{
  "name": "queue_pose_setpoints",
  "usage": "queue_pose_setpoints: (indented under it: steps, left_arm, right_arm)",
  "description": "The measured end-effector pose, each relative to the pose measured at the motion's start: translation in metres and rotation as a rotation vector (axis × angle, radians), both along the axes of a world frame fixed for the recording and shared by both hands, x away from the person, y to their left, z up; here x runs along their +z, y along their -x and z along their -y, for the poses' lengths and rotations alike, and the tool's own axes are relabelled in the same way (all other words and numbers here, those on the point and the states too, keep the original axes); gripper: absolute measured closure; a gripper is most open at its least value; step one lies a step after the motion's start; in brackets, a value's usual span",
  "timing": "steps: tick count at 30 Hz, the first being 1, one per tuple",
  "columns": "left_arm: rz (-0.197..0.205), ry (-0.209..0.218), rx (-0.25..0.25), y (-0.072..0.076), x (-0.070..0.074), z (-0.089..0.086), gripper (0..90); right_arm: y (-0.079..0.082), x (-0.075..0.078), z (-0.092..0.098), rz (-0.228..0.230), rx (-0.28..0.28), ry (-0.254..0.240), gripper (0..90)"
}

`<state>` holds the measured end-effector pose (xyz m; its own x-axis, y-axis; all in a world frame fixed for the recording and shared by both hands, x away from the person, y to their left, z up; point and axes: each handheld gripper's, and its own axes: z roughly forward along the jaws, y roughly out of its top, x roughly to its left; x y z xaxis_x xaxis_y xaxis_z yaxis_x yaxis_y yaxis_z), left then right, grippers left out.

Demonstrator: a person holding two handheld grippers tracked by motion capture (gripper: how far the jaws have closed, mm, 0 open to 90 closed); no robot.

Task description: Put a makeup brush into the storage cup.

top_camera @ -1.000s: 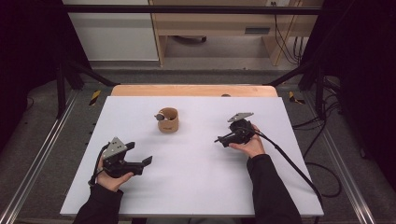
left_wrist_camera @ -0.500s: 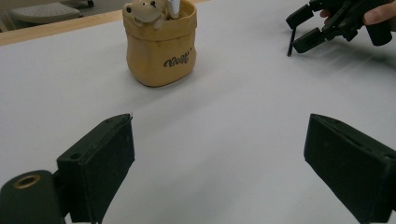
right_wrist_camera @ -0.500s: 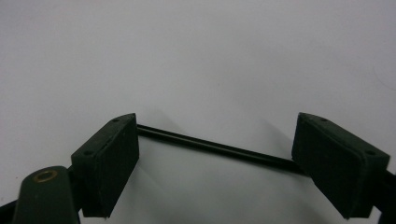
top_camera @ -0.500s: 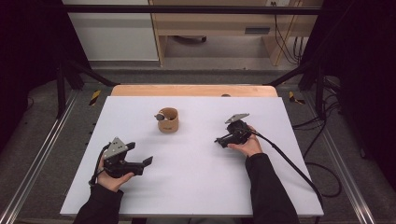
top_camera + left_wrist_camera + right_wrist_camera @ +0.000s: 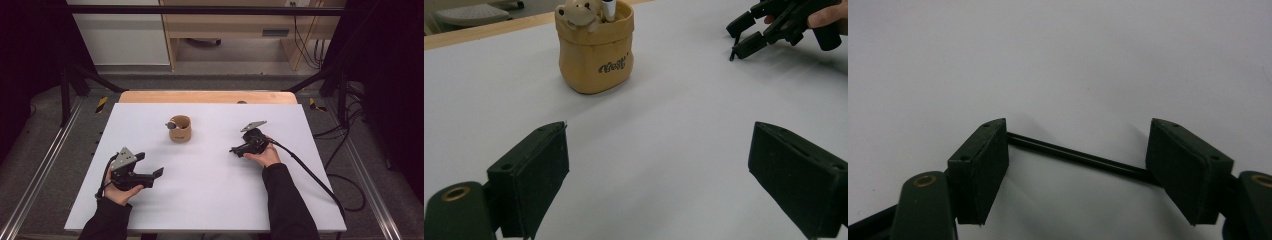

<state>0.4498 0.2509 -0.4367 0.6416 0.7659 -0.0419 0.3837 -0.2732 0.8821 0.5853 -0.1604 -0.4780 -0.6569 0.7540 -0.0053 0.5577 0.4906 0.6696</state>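
High view shows a white table (image 5: 210, 200) with a tan cup (image 5: 180, 129) standing far of centre, a small figure (image 5: 576, 11) and a pen (image 5: 608, 7) poking from its top. Left gripper (image 5: 150, 175) rests near the left edge in the person's left hand (image 5: 119, 192), its jaws wide apart with bare table between them. Right gripper (image 5: 235, 149) sits right of the cup, well apart from it, held by the right hand (image 5: 264, 156); its jaws stand apart too, with a thin black rod (image 5: 1078, 156) running between them above the table.
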Motion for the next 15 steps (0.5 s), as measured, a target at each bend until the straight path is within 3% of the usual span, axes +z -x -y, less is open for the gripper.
queue_pose_setpoints:
  steps: [15]
  left_arm:
    - [-0.001, 0.001, -0.002, 0.0003, 0.0002, 0.0005, 8.9]
  right_arm:
    - [0.0028, 0.0051, 0.0011, -0.014, -0.015, 0.012, 48.9]
